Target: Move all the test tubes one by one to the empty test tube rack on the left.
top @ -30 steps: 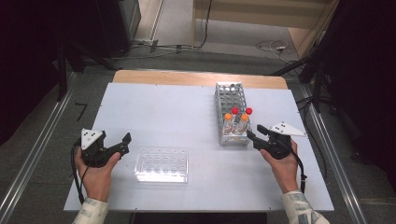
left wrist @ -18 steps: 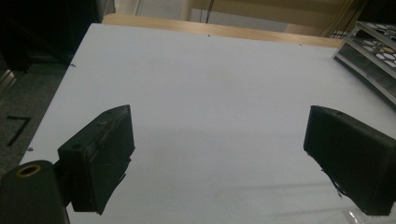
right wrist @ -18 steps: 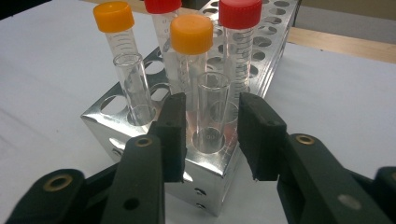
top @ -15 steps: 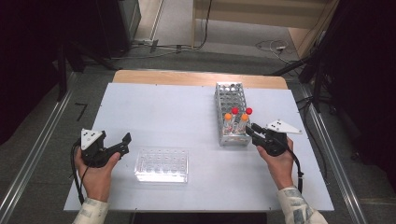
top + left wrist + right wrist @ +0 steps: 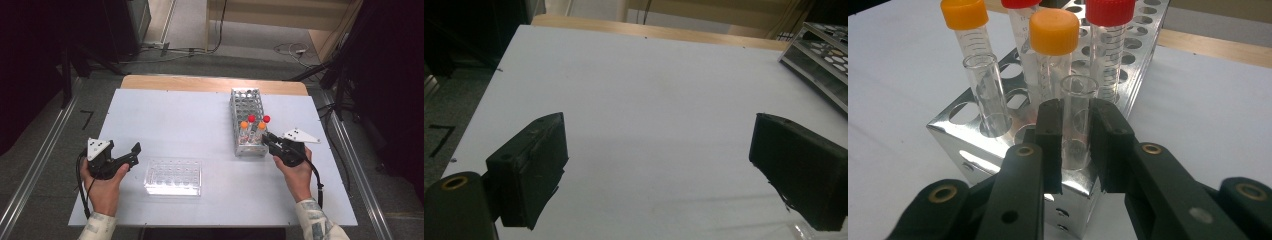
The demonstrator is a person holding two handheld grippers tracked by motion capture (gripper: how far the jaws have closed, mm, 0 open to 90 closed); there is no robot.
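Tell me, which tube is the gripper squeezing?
The right gripper is squeezing the open glass tube at the rack's near corner. It has no cap, unlike the orange- and red-capped ones; the other open tube stands free.

right hand-held gripper (image 5: 1075, 145) advanced, clamped onto open tube (image 5: 1077, 120)

On the table (image 5: 165, 115) the tube rack (image 5: 247, 107) stands at the right side, reaching from near the far edge toward the middle. Its capped tubes (image 5: 251, 127) sit in the near end. The well plate (image 5: 173, 176) lies left of the rack, nearer to the person. The left hand-held gripper (image 5: 134, 152) rests just left of the plate. The right hand-held gripper (image 5: 1074, 145) is at the rack's near end (its jaws close around an uncapped tube (image 5: 1077, 120) in the front row).
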